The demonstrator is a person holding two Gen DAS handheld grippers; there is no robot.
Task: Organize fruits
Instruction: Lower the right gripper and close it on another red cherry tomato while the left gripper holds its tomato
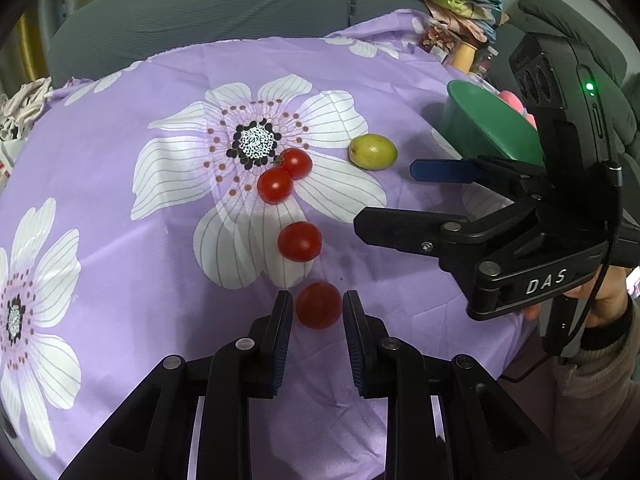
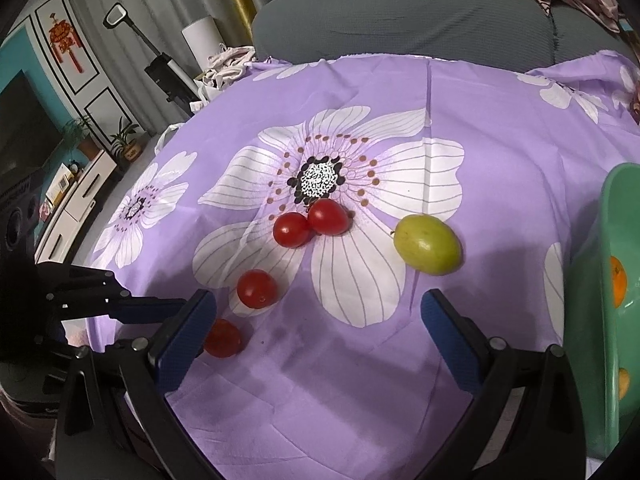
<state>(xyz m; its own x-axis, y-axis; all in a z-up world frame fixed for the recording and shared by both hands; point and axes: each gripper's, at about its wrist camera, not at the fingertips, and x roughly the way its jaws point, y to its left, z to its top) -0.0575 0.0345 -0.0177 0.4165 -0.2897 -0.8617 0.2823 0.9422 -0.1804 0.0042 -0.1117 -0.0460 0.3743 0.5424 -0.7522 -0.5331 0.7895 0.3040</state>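
A table draped in a purple cloth printed with large white flowers carries everything. On the cloth lie four small red cherry tomatoes: two touching each other just below the central flower's dark middle, a third apart and nearer the viewer, and a fourth nearest the table's front edge. A green oval fruit (perhaps a plum) lies to their right. At the right edge stands a green plastic bowl.
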